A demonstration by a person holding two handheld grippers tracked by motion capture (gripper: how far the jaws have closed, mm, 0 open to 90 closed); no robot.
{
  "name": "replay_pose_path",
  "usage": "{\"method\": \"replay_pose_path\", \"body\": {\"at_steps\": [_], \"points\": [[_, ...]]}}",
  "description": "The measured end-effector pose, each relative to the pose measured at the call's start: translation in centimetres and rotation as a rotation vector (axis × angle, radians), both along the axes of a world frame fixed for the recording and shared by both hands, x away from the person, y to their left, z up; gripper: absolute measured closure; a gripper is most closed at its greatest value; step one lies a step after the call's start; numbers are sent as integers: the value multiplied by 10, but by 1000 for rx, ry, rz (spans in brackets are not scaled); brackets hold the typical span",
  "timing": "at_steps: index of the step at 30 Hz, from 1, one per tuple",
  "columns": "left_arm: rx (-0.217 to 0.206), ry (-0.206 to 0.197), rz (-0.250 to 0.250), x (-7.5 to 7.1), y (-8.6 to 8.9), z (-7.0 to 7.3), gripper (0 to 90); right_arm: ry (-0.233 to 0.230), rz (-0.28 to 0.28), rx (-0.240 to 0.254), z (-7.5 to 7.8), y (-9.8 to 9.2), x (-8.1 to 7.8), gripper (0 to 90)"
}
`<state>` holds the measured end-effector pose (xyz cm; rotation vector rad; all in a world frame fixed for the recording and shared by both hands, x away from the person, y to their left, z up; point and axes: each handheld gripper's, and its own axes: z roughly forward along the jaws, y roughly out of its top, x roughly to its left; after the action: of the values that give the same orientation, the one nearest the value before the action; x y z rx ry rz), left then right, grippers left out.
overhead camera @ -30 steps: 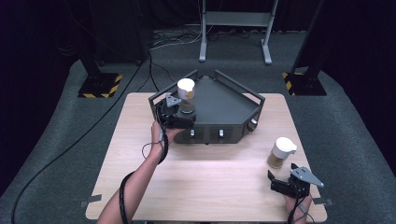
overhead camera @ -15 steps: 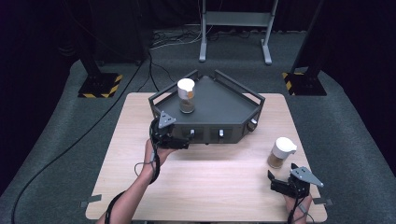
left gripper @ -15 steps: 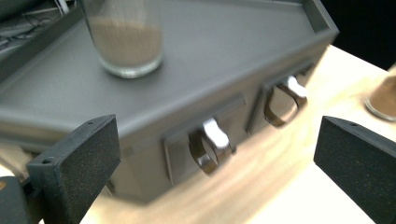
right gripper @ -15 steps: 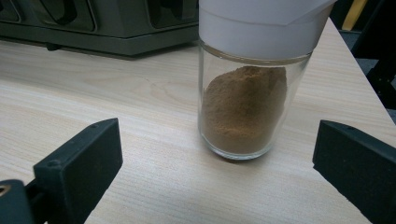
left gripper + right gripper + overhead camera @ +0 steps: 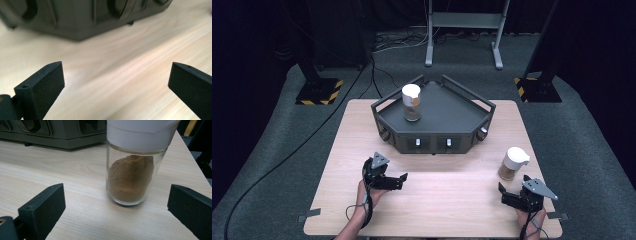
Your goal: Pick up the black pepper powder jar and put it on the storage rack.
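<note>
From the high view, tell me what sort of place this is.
Probably a recording lab or studio: dark curtained walls, a metal stand behind, hazard-striped post bases on grey carpet, and a lone wooden table.

Surface: pale wood-grain rectangular tabletop (image 5: 362, 125), with small grey tabs at its near corners. Floor: dark grey carpet (image 5: 272, 150), lit around the surface and falling into black at the edges. Two black stand bases with yellow-and-black hazard striping (image 5: 319, 91), one on either side. Grey metal frame on two legs (image 5: 462, 30) at the far centre. Black cables (image 5: 377, 70) trailing across the carpet.
</note>
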<state>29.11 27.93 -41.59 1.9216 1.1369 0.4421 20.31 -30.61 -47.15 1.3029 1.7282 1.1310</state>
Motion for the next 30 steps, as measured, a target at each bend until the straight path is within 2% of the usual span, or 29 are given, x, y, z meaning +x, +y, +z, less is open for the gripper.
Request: {"method": "replay_pose_path", "body": {"at_steps": [2,6,9,13,17,19,21,30], "points": [[21,9,19,-4,2,-4,2,-1,-2,2,0,0,0,6],[29,28,55,-10,7,-12,2,1,-1,-2,0,0,0,6],[54,33,74,-15,8,-16,1,1,-2,-1,0,0,0,6],[63,43,92,-18,11,-19,0,3,-2,-3,1,1,0,6],[59,53,111,-18,12,-23,0,3,-4,-3,1,1,0,6],[37,52,127,-20,13,-26,1,4,-3,-2,1,1,0,6],[31,59,128,-20,15,-28,1,2,-4,-2,0,1,0,6],[42,66,126,-19,12,-29,0,-1,-6,-1,0,1,0,6]]}}
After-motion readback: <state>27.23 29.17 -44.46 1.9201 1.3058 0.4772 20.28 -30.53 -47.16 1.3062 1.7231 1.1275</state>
